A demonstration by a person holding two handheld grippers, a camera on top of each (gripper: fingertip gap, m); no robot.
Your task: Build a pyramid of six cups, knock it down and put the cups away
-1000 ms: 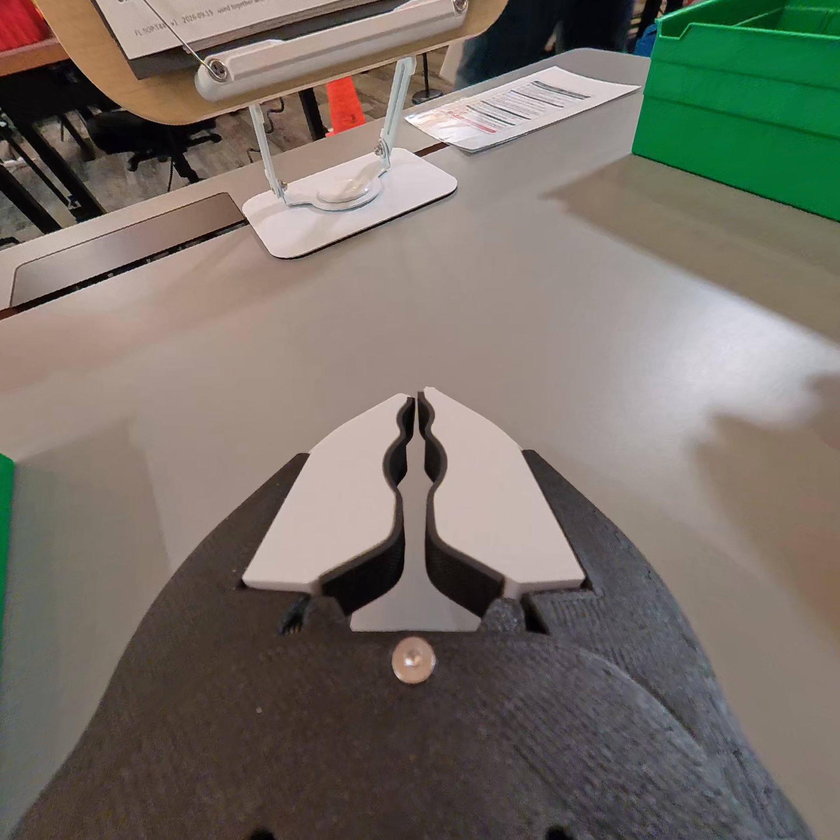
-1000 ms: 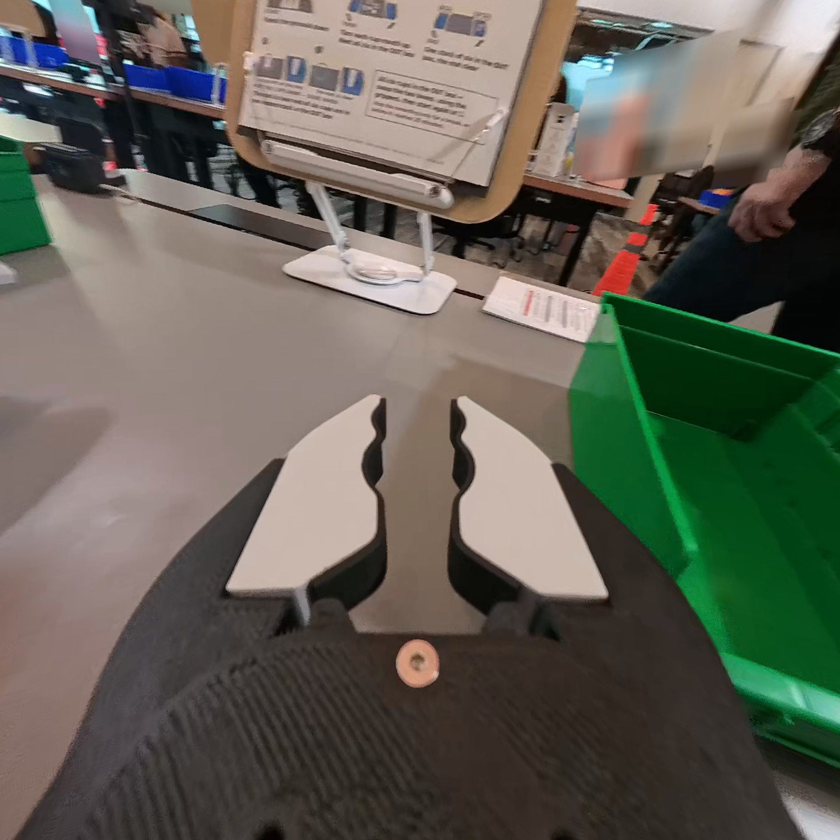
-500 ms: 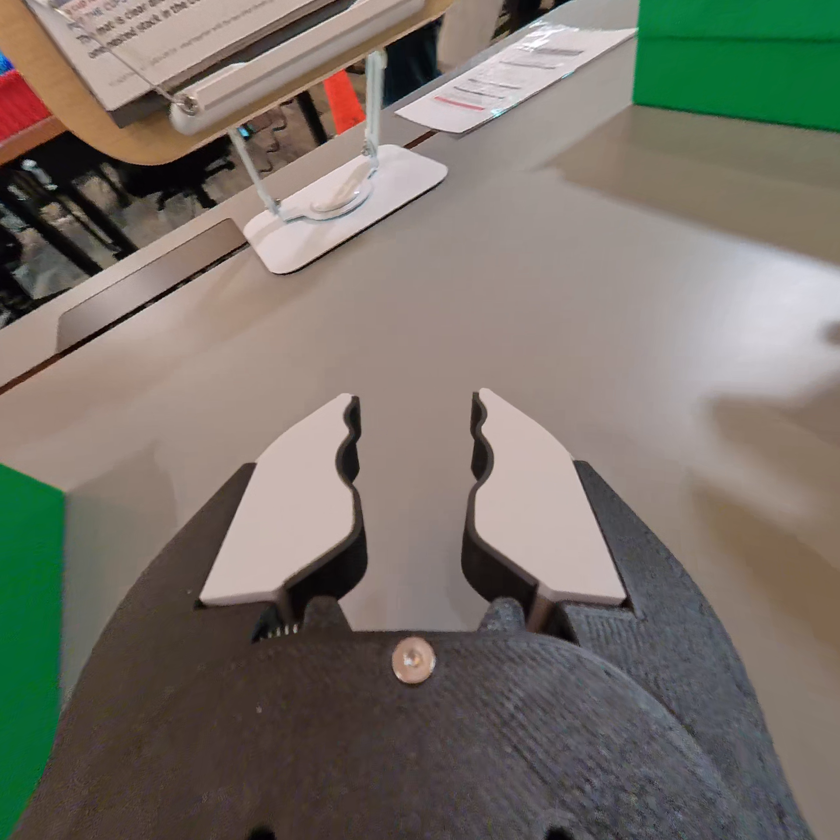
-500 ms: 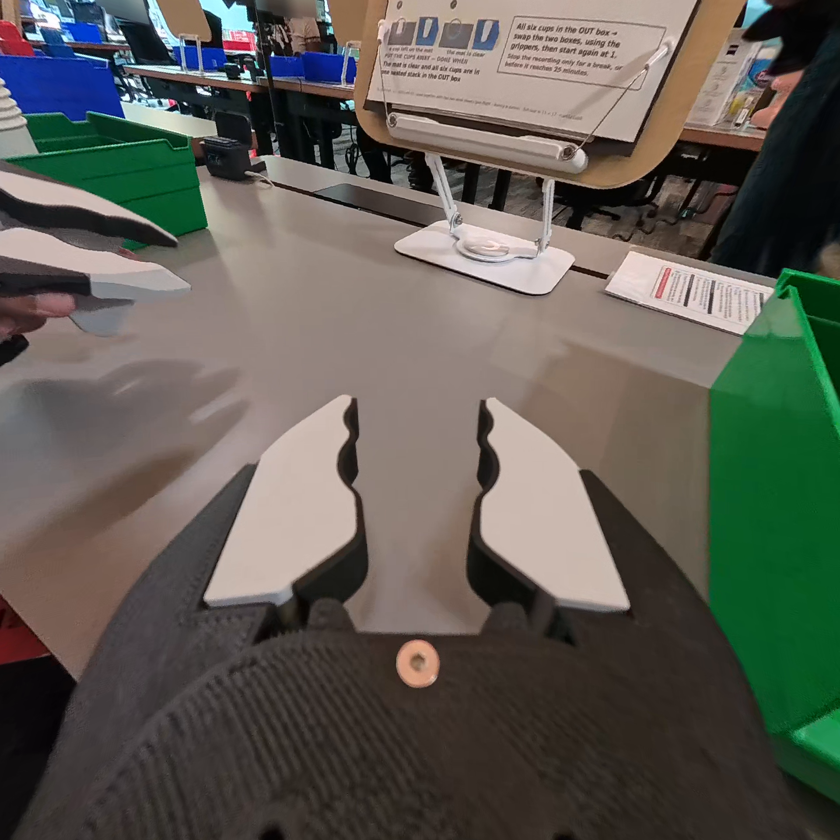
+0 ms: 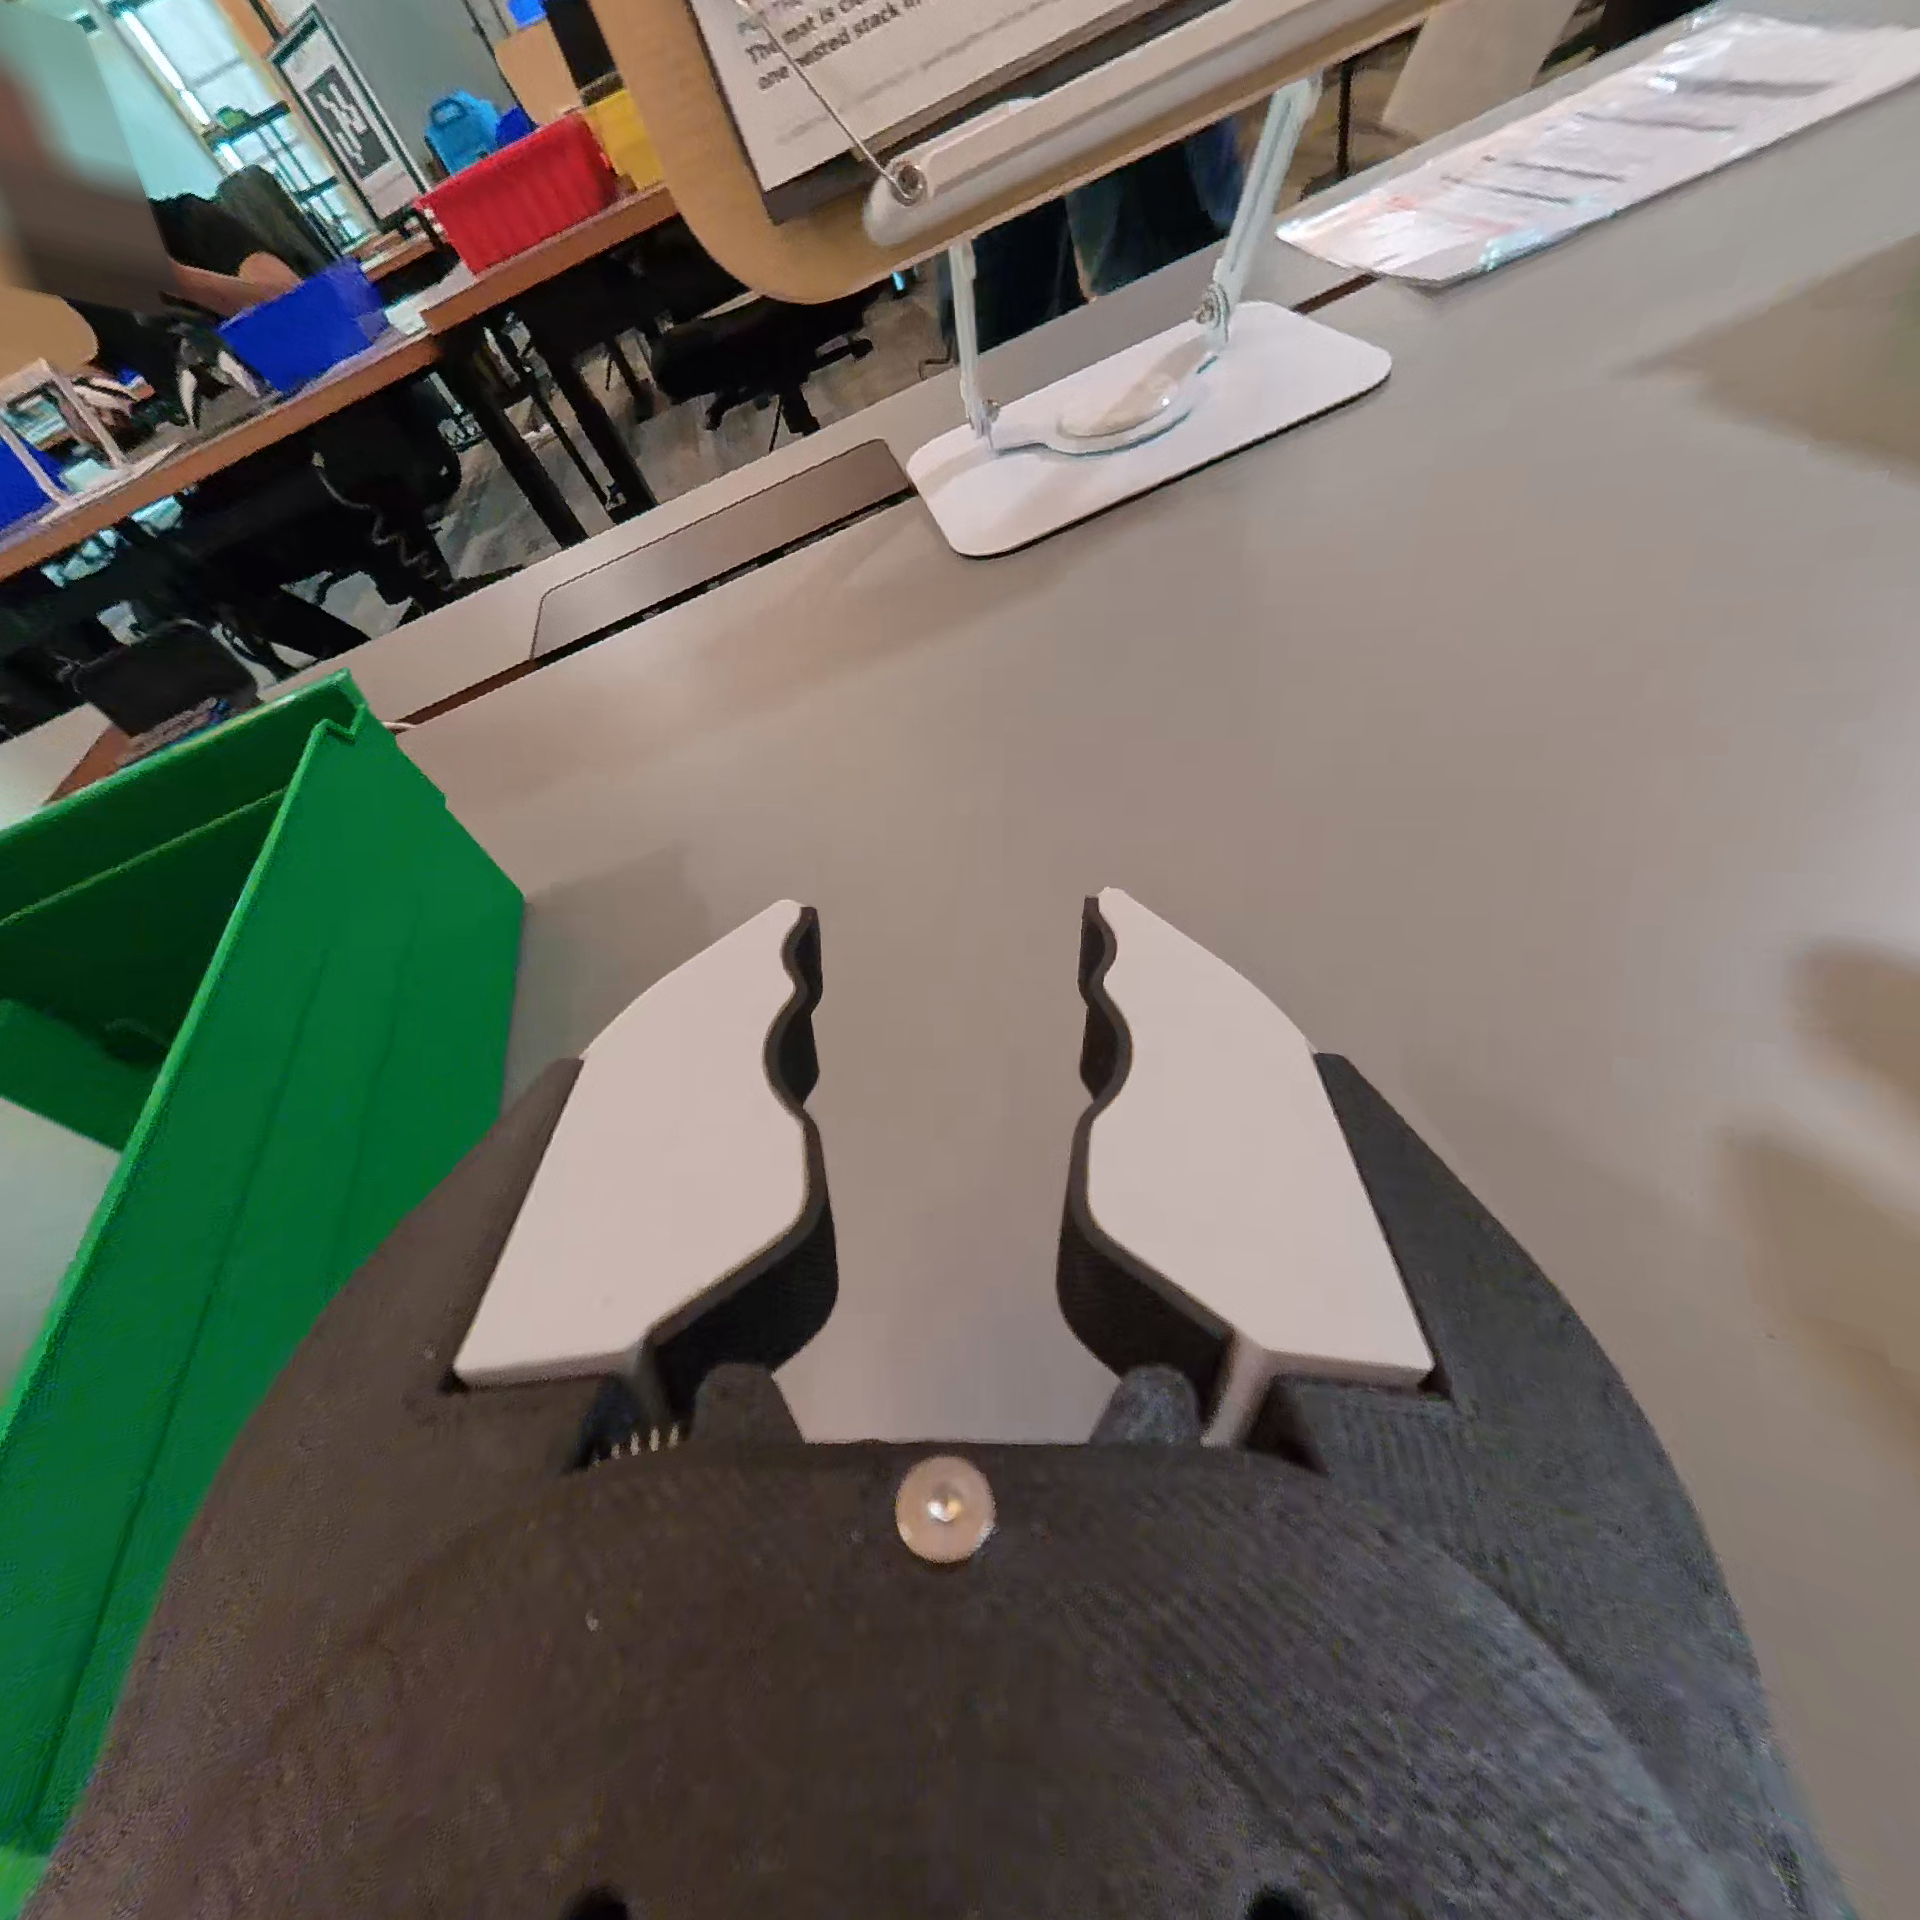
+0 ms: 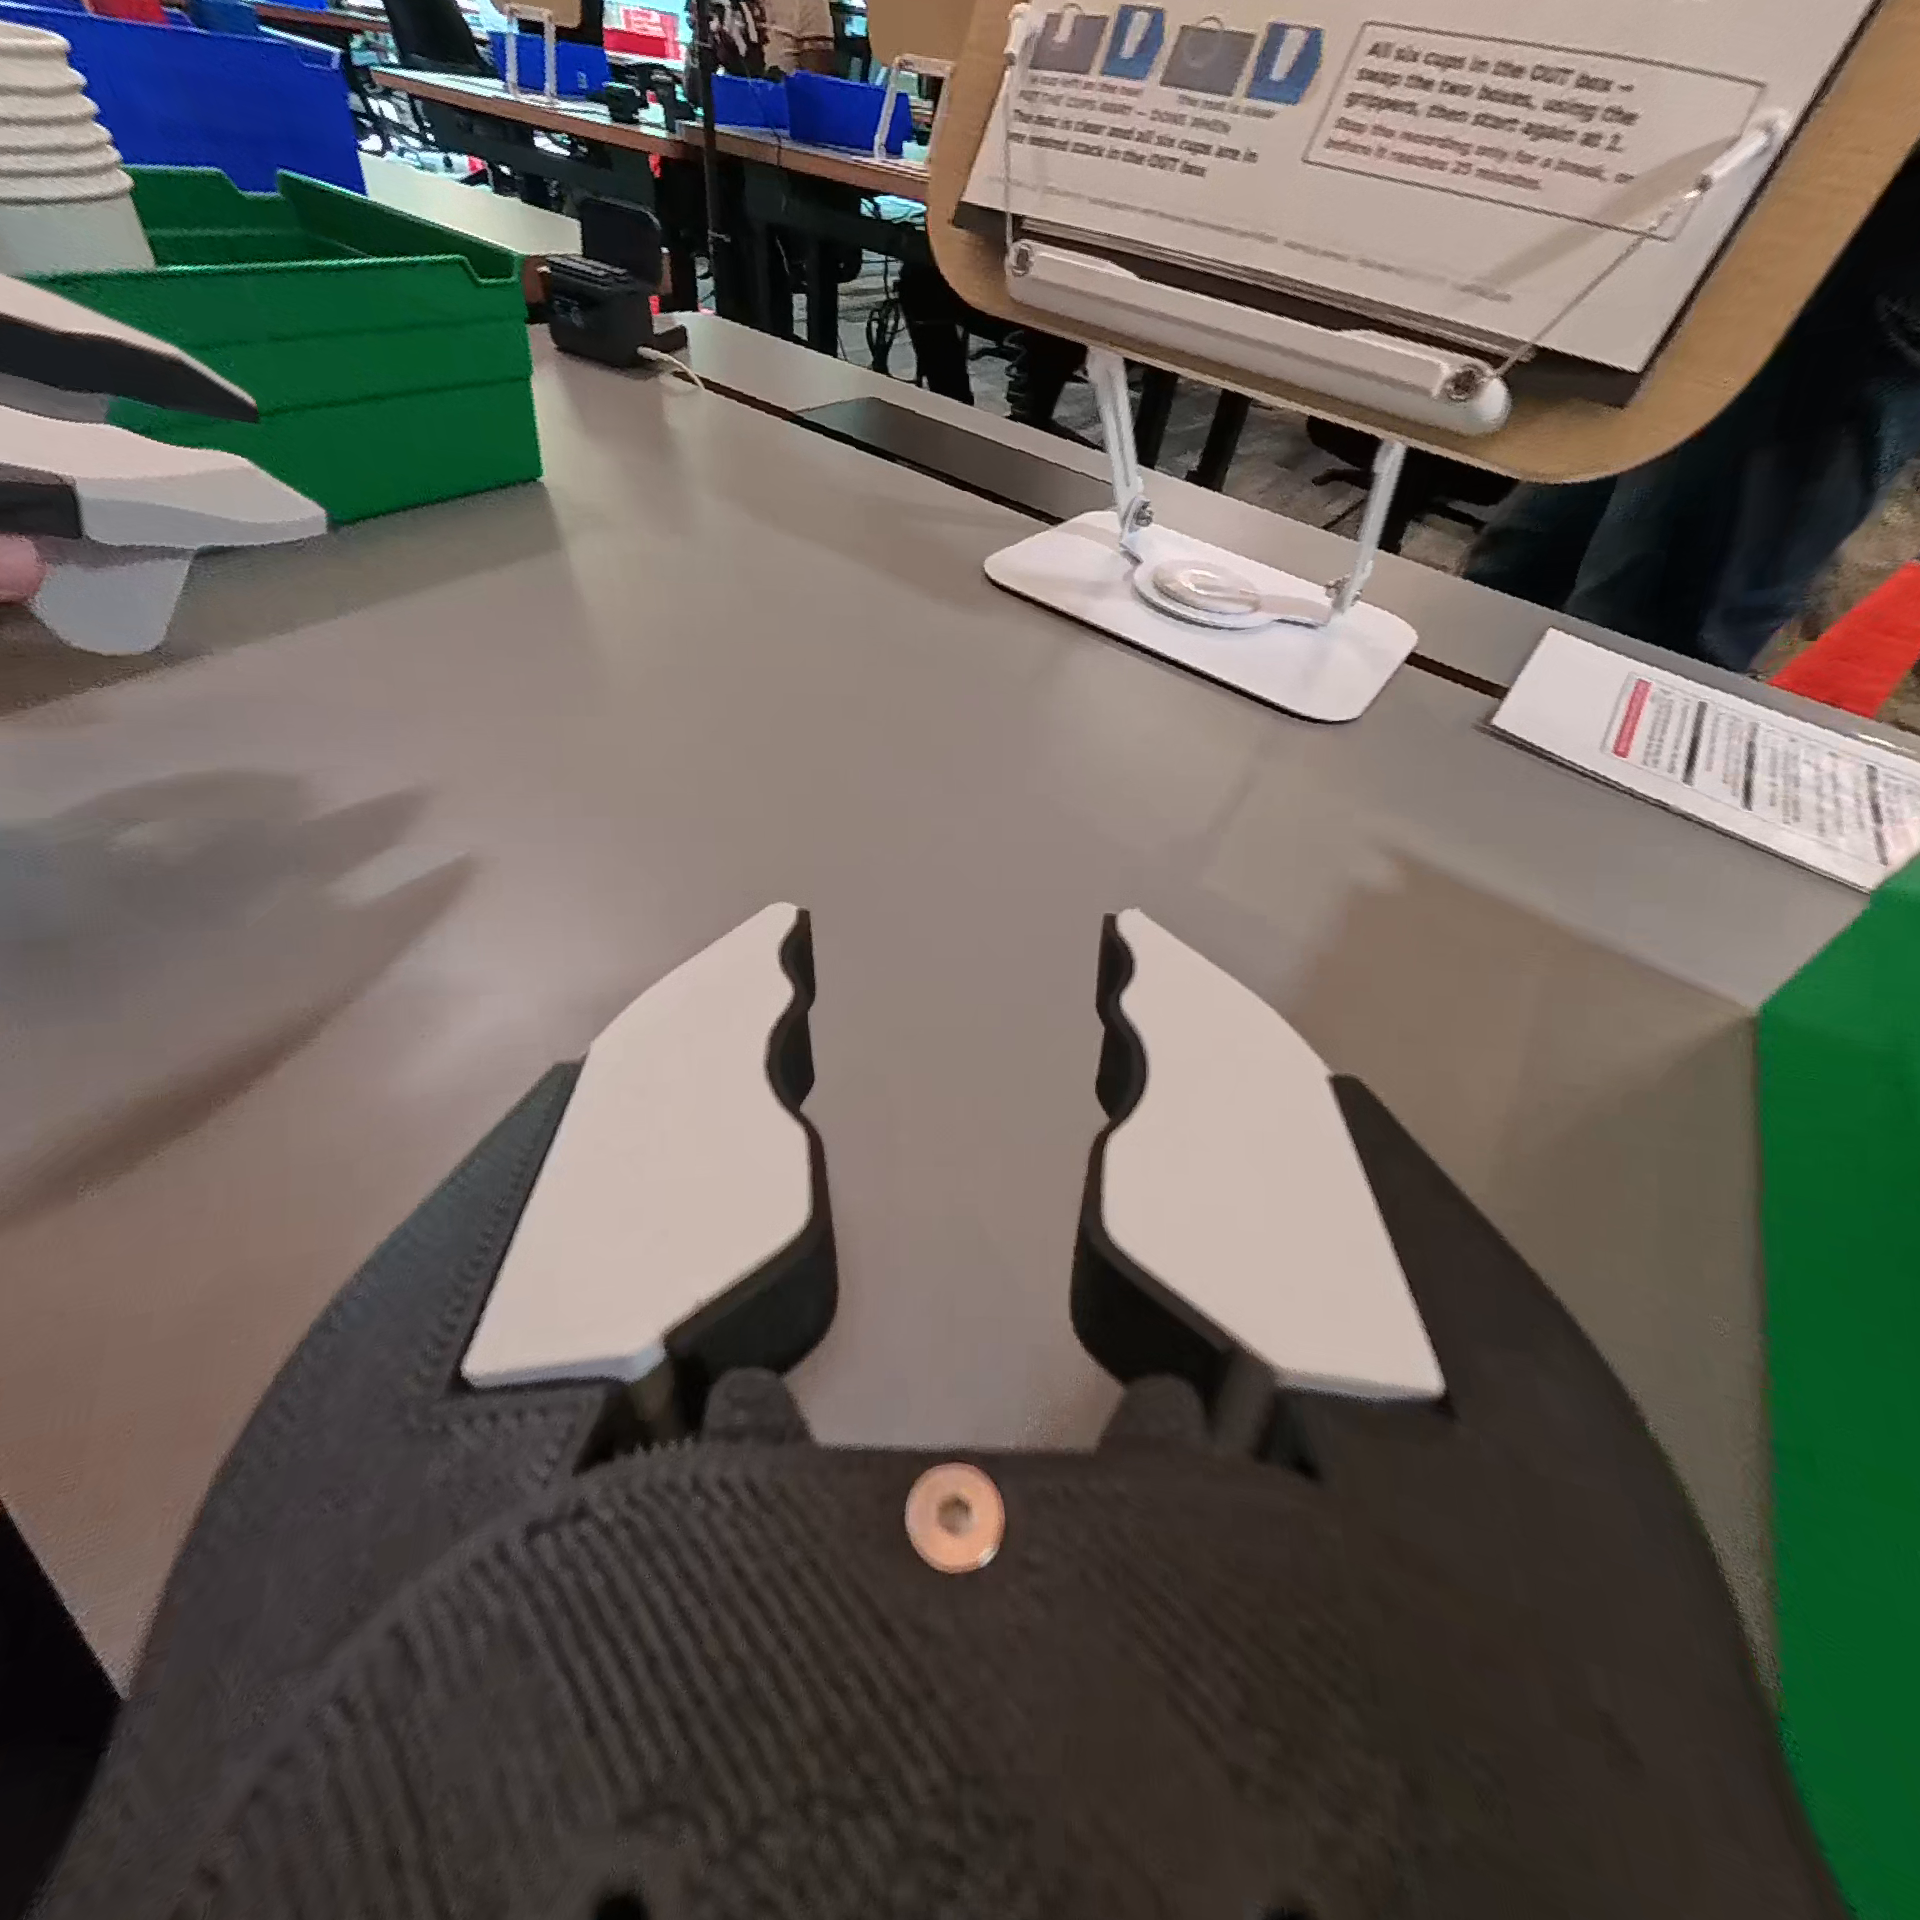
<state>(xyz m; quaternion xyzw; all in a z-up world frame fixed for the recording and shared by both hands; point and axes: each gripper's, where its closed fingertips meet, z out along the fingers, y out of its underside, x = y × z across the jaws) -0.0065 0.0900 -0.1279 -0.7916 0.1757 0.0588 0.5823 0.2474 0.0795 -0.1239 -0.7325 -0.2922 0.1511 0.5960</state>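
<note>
My left gripper [image 5: 948,914] is open and empty above the grey table [image 5: 1351,831], just right of a green bin [image 5: 239,1039]. My right gripper [image 6: 954,920] is open and empty over the grey table [image 6: 831,727], with another green bin [image 6: 1839,1247] close at its right. The left gripper also shows in the right wrist view [image 6: 270,457], at the far left edge in front of the first green bin [image 6: 343,353]. A stack of white cups [image 6: 52,177] rises from that bin.
A wooden document stand on a white base [image 5: 1153,426] holds a printed sheet at the table's far side; it also shows in the right wrist view [image 6: 1205,613]. A laminated sheet [image 6: 1725,769] lies right of it. A small black device [image 6: 608,301] sits near the far bin. People and tables with coloured bins fill the background.
My left gripper has opened from shut and swung left, bringing the green bin into view. My right gripper has opened wider and turned left, away from its bin.
</note>
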